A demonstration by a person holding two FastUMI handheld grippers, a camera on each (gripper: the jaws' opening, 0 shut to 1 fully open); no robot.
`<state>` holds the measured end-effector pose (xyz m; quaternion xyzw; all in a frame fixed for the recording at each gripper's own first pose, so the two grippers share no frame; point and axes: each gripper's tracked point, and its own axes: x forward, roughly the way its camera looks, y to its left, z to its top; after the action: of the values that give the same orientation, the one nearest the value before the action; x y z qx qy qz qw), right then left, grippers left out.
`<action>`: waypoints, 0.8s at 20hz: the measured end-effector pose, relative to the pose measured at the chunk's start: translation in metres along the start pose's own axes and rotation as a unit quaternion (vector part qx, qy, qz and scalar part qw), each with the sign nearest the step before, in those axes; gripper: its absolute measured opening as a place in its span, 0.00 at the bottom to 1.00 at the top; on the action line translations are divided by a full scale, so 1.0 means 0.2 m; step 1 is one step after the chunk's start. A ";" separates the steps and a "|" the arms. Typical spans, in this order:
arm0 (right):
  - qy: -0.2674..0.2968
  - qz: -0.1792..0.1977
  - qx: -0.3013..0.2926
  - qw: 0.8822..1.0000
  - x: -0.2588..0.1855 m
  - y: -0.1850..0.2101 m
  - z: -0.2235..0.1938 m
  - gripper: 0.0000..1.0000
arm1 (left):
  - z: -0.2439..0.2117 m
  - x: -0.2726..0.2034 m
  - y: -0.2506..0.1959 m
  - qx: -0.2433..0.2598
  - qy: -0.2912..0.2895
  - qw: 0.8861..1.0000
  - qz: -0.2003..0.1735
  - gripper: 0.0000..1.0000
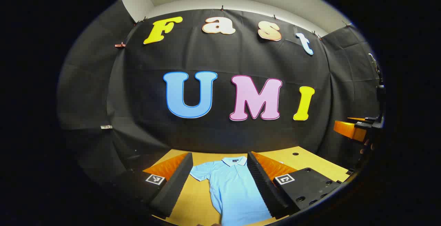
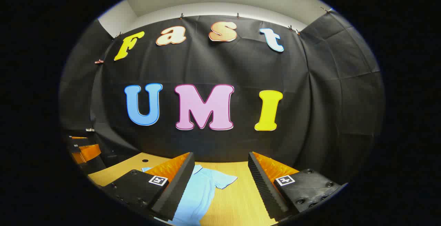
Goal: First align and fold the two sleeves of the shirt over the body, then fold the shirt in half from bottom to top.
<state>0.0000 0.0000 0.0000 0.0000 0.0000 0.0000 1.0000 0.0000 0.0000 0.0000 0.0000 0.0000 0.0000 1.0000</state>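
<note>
Shirt first: a light blue short-sleeved polo shirt (image 1: 234, 188) of soft fabric lies flat on the pale wooden table (image 1: 310, 157), its white-edged collar pointing away toward the black cloth wall. In the left gripper view it sits directly ahead of and below the left gripper (image 1: 218, 184), showing in the gap between that tool's 2 ridged fingers, with 1 sleeve spread out toward the left finger and the other side hidden behind the right finger. The left gripper is held above the table with its fingers spread wide, and nothing is between them or touching them.

In the right gripper view the same shirt (image 2: 200, 191) lies ahead and toward the left of the right gripper (image 2: 218, 188); part of the body passes behind the left finger, while 1 sleeve reaches out into the gap between the 2 fingers. The right gripper is likewise spread wide and grips nothing, hanging above the table (image 2: 237, 198) apart from the fabric.

Each finger carries a small square black-and-white marker (image 1: 154, 179) on its upper face. At the far right edge of the left gripper view, an orange and black part of another gripper (image 1: 355, 127) shows well apart from the shirt, too close to the edge to tell how its fingers stand.
</note>
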 end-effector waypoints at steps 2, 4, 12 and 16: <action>0.002 -0.004 0.008 1.000 0.04 -0.03 -0.02 0.97 | -0.02 0.04 -0.01 0.006 0.007 1.000 0.002 1.00; 0.008 -0.006 0.007 1.000 0.08 -0.05 -0.06 0.97 | -0.03 0.06 -0.02 0.010 0.009 1.000 0.000 1.00; 0.010 0.021 0.001 1.000 0.14 0.01 -0.09 0.97 | -0.06 0.11 -0.01 0.007 0.021 1.000 0.003 1.00; 0.009 0.029 0.000 1.000 0.15 0.03 -0.09 0.96 | -0.05 0.11 -0.02 0.011 0.021 1.000 0.002 1.00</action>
<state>0.0305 0.0060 -0.0184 -0.0002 0.0093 0.0289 0.9995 0.0229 -0.0036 -0.0109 0.0106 0.0207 0.0022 0.9997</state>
